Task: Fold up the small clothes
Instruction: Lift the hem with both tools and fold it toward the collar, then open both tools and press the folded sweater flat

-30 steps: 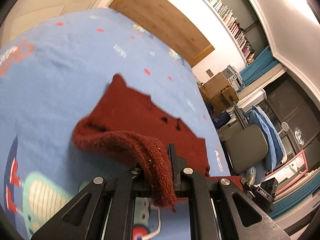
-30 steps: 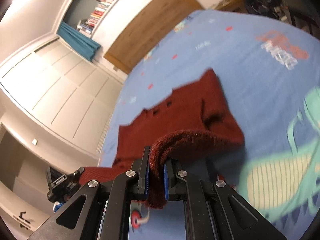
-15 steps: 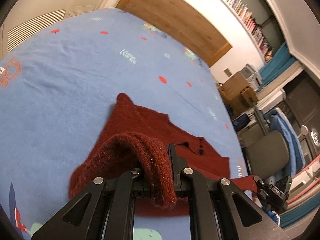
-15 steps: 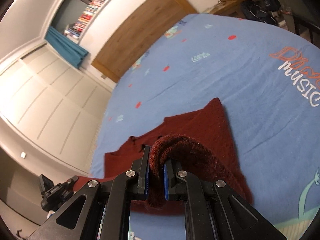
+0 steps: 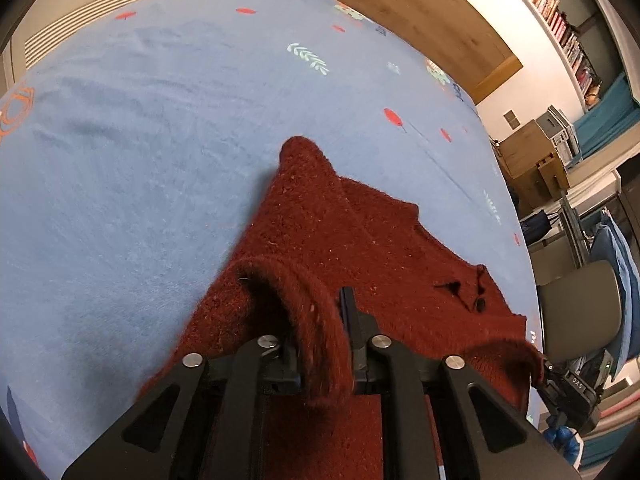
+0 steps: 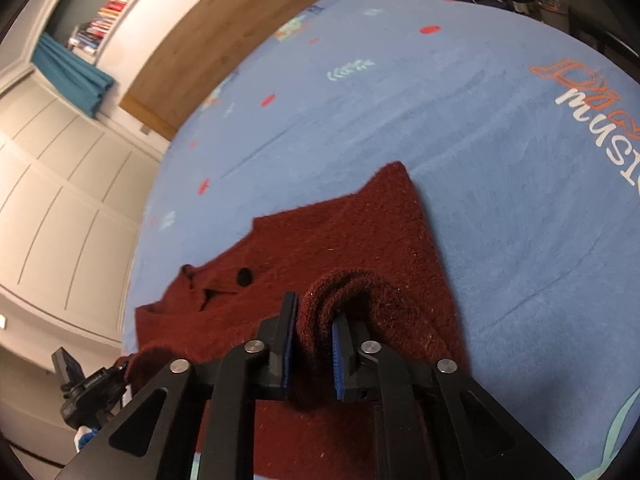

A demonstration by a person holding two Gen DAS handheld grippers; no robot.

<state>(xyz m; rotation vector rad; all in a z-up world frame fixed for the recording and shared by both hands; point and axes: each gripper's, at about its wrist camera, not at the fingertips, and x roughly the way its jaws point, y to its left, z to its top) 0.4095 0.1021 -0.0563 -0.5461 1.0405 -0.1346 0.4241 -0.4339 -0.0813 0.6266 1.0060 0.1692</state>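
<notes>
A dark red knitted sweater [image 5: 340,232] lies on a blue printed bedspread [image 5: 140,128], its near part folded over onto the rest. My left gripper [image 5: 320,336] is shut on a rolled edge of the sweater [image 5: 292,300], low over the fabric. In the right wrist view the sweater [image 6: 320,248] has a black button and a slit. My right gripper [image 6: 314,332] stands with its blue-padded jaws parted a little, a fold of the sweater [image 6: 348,292] still draped between them. Each gripper shows at the far edge of the other's view.
The bedspread [image 6: 500,120] stretches far ahead with red dots and orange-and-white lettering. A wooden headboard [image 5: 420,4] stands behind it. A chair [image 5: 576,312], boxes and bookshelves are to the right of the bed; white panelled doors [image 6: 60,184] are to the left.
Both grippers carried the sweater's edge forward and down over the rest of the garment. The right gripper's jaws have opened slightly; the left still pinches the fabric.
</notes>
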